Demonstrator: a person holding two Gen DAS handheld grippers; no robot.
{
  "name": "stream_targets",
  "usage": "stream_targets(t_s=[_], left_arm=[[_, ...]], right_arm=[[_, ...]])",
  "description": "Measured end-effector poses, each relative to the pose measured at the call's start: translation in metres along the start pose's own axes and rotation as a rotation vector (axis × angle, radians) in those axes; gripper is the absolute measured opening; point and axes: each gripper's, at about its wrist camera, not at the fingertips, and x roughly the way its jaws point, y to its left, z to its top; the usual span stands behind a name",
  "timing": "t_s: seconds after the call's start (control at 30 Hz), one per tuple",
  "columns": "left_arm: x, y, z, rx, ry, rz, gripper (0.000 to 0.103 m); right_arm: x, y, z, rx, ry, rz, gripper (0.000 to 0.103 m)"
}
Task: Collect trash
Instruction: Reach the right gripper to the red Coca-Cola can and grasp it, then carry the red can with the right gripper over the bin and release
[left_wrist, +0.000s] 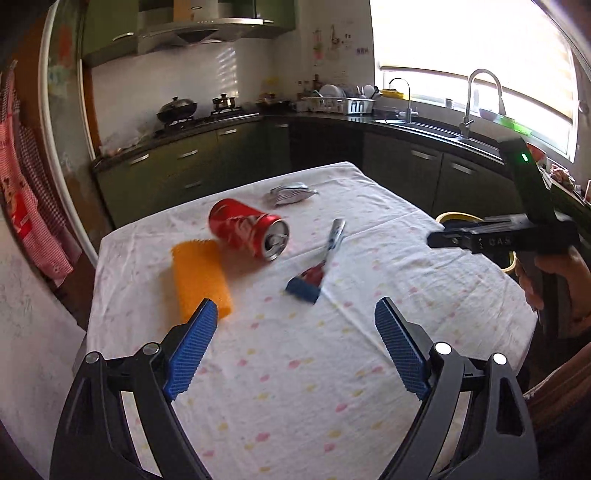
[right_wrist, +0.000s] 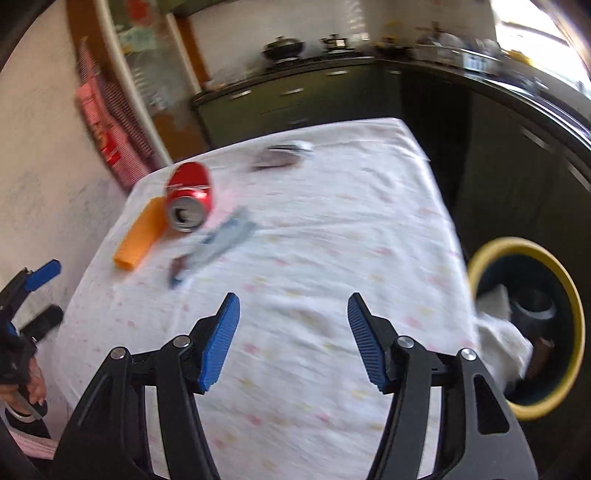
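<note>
Red aluminium catches my eye first in the left wrist view: a drinks can (left_wrist: 248, 228) lies on its side on the table (left_wrist: 369, 369), which is covered in a white cloth with pastel spots. Its open top faces toward me and to the right. I judge it light, thin-walled and easy to dent, and round enough to roll, so I would take it across the middle of its body. Just beside it on the left lies an orange ribbed sleeve (left_wrist: 201, 278), which looks soft and springy. To the right of the can lies a flattened blue wrapper (left_wrist: 317, 266), and farther back a crumpled silver wrapper (left_wrist: 290, 195); both look flimsy and would need a pinch at a raised edge. My left gripper (left_wrist: 295, 321) hangs above the cloth with its blue pads spread wide and nothing between them.

From the right wrist view, blurred, the same can (right_wrist: 188, 197), sleeve (right_wrist: 142, 236) and wrappers lie toward the far left of the table. My right gripper (right_wrist: 293, 314) is parted and empty. A yellow-rimmed bin (right_wrist: 576, 317) stands beside the table's right edge, with some rubbish already inside.
</note>
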Motion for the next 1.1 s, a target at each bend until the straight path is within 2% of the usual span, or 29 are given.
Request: stream_targets(t_s=[0.17, 0.23, 0.27, 0.3, 0.4, 0.57, 0.67, 0.8, 0.93, 1.0, 1.1], left_arm=[[-0.009, 0.015, -0.015, -0.049, 0.003, -0.014, 0.086], [-0.010, 0.021, -0.020, -0.061, 0.005, -0.012, 0.086], [-0.011, 0.024, -0.022, -0.065, 0.005, -0.008, 0.086], [-0.011, 0.026, -0.025, -0.069, 0.007, -0.006, 0.086], [-0.013, 0.032, -0.031, -0.074, 0.007, 0.003, 0.087], [-0.015, 0.042, -0.034, -0.108, 0.009, -0.009, 0.087], [-0.014, 0.046, -0.037, -0.121, 0.010, -0.019, 0.087], [-0.014, 0.050, -0.040, -0.132, 0.010, -0.028, 0.087], [-0.014, 0.054, -0.044, -0.145, 0.017, -0.030, 0.087], [-0.014, 0.056, -0.046, -0.153, 0.020, -0.032, 0.087], [-0.015, 0.059, -0.049, -0.166, 0.022, -0.033, 0.087]], right_arm=[[0.032, 0.068, 0.045, -0.162, 0.034, 0.081, 0.060], [0.052, 0.091, 0.064, -0.212, 0.060, 0.111, 0.064], [0.061, 0.098, 0.072, -0.226, 0.074, 0.126, 0.071], [0.070, 0.103, 0.081, -0.235, 0.097, 0.140, 0.076], [0.101, 0.116, 0.113, -0.243, 0.176, 0.163, 0.078], [0.154, 0.128, 0.152, -0.261, 0.348, 0.121, 0.079], [0.183, 0.132, 0.159, -0.264, 0.449, 0.089, 0.079], [0.210, 0.131, 0.158, -0.255, 0.529, 0.055, 0.079], [0.223, 0.131, 0.158, -0.223, 0.566, 0.063, 0.076], [0.228, 0.131, 0.157, -0.217, 0.579, 0.063, 0.068], [0.228, 0.133, 0.157, -0.226, 0.565, 0.045, 0.068]])
